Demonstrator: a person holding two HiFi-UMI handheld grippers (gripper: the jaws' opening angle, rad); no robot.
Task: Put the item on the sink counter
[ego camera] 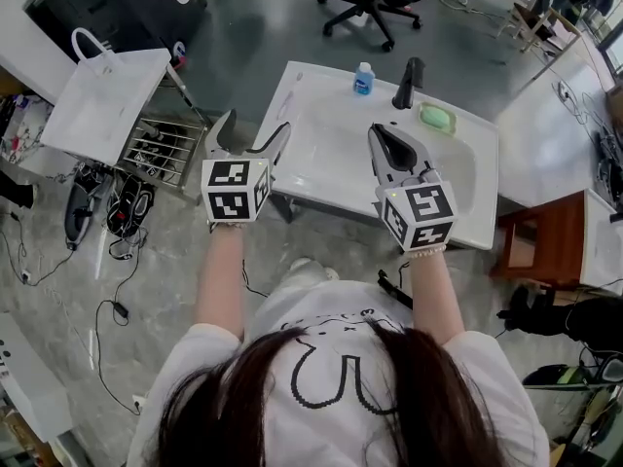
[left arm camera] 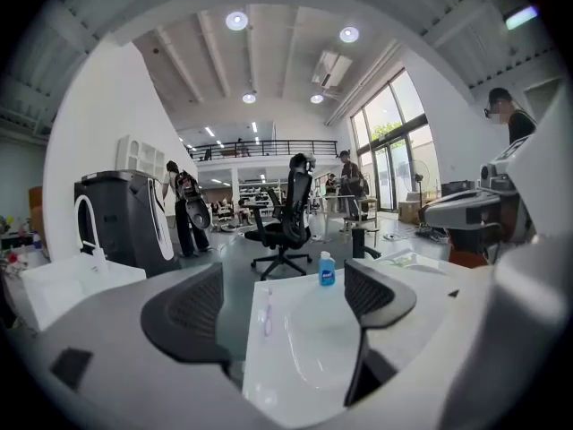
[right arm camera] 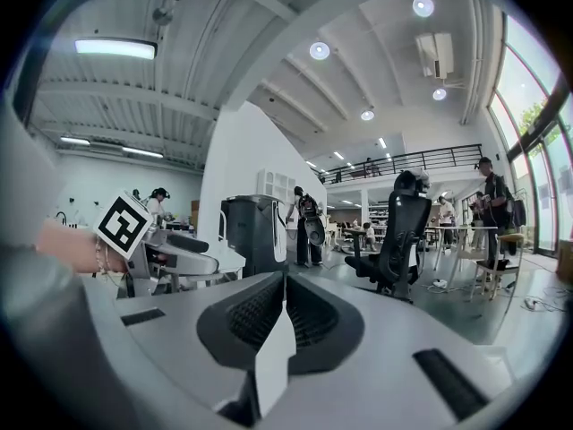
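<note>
The white sink counter (ego camera: 321, 191) lies in front of me, with a black faucet (ego camera: 408, 83) at its back. On the counter are a small blue bottle (ego camera: 363, 79), a green soap (ego camera: 438, 117) and a thin purple toothbrush (ego camera: 286, 103). My left gripper (ego camera: 256, 125) hovers open over the counter's left end with nothing between its fingers. In the left gripper view the toothbrush (left arm camera: 266, 307) and the bottle (left arm camera: 328, 269) show between the jaws. My right gripper (ego camera: 376, 130) is shut above the basin. A narrow white sliver (right arm camera: 273, 365) shows between its pads; I cannot tell what it is.
A white tote bag (ego camera: 105, 100) and a wire rack (ego camera: 161, 146) stand left of the counter. A black office chair (ego camera: 375, 3) is behind it. To the right are a white table (ego camera: 545, 129) and a wooden stool (ego camera: 545, 246). Cables and shoes lie on the floor at left.
</note>
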